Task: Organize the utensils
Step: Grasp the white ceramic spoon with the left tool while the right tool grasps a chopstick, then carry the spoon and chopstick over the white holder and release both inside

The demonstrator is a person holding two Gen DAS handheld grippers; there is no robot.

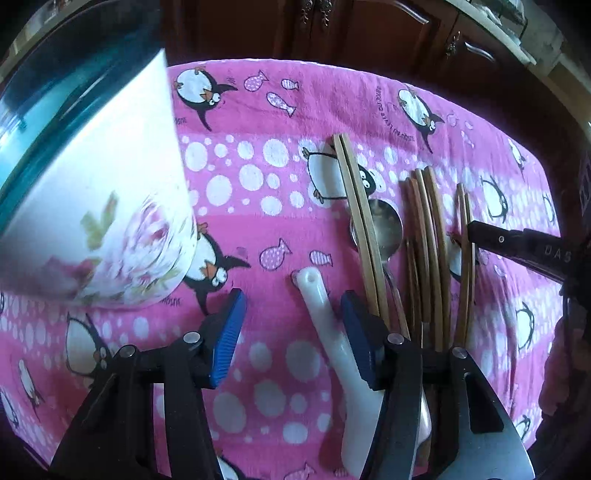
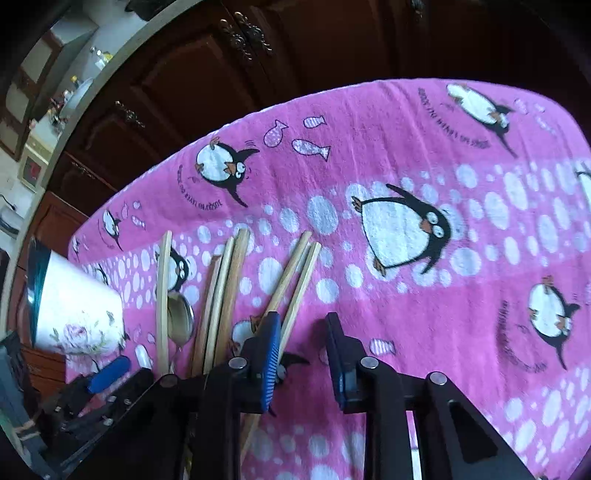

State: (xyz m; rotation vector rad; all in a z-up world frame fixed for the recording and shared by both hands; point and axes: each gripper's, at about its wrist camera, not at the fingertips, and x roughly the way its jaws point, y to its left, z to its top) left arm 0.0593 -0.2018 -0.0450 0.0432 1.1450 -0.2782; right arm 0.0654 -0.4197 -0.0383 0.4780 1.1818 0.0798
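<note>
Several wooden chopsticks (image 1: 424, 236) lie side by side on the pink penguin cloth (image 1: 266, 177), with a metal spoon (image 1: 386, 225) among them and a white plastic spoon (image 1: 332, 332) to their left. My left gripper (image 1: 293, 314) is open, its jaws on either side of the white spoon's handle. A white flowered cup (image 1: 110, 206) with a teal inside lies tilted at the left. In the right wrist view the chopsticks (image 2: 225, 288), metal spoon (image 2: 179, 321) and cup (image 2: 77, 314) show at the left. My right gripper (image 2: 301, 336) is open and empty beside the rightmost chopstick pair (image 2: 295, 273).
Dark wooden cabinets (image 1: 369, 33) stand behind the table's far edge. The cloth (image 2: 461, 295) stretches out to the right of the chopsticks. The right gripper's finger (image 1: 517, 243) reaches in from the right in the left wrist view.
</note>
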